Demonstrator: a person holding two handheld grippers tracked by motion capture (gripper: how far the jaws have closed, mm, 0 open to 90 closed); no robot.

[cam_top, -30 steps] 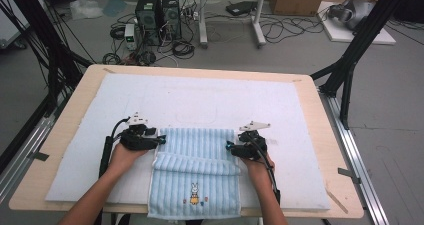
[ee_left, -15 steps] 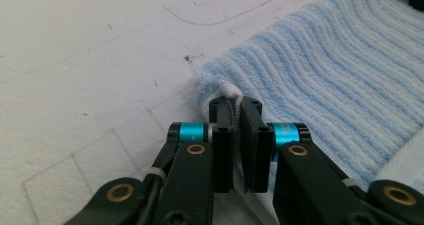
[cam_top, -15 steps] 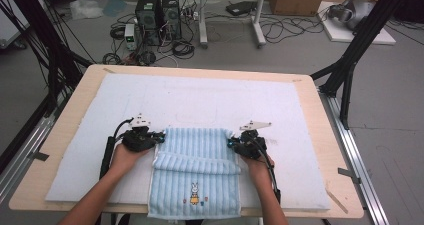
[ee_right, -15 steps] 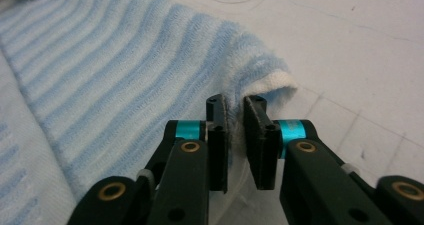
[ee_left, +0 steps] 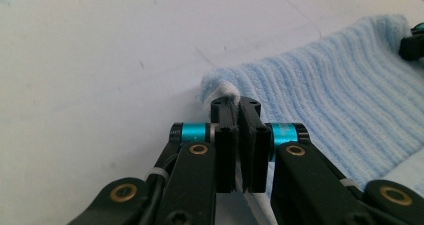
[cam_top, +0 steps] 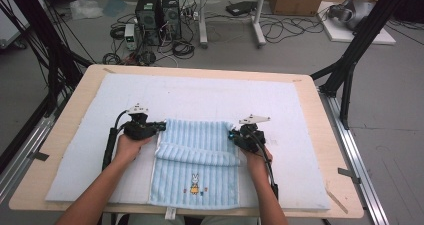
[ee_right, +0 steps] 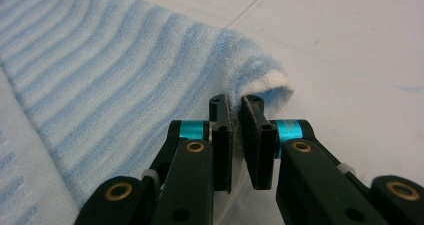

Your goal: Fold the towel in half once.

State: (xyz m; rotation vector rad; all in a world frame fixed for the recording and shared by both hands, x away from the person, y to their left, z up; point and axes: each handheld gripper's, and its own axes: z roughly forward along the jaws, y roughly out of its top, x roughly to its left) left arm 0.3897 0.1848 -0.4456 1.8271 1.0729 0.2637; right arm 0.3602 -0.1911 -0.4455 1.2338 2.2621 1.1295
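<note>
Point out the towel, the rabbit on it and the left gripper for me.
towel (cam_top: 197, 135), high view, striped top layer.
rabbit (cam_top: 194, 177), high view, the small printed figure.
left gripper (ee_left: 238, 105), left gripper view, between the jaw tips.

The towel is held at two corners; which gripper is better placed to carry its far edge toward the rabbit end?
Neither alone. The left gripper and the right gripper each pinch a far corner of the towel, at about the same distance, so both together.
</note>
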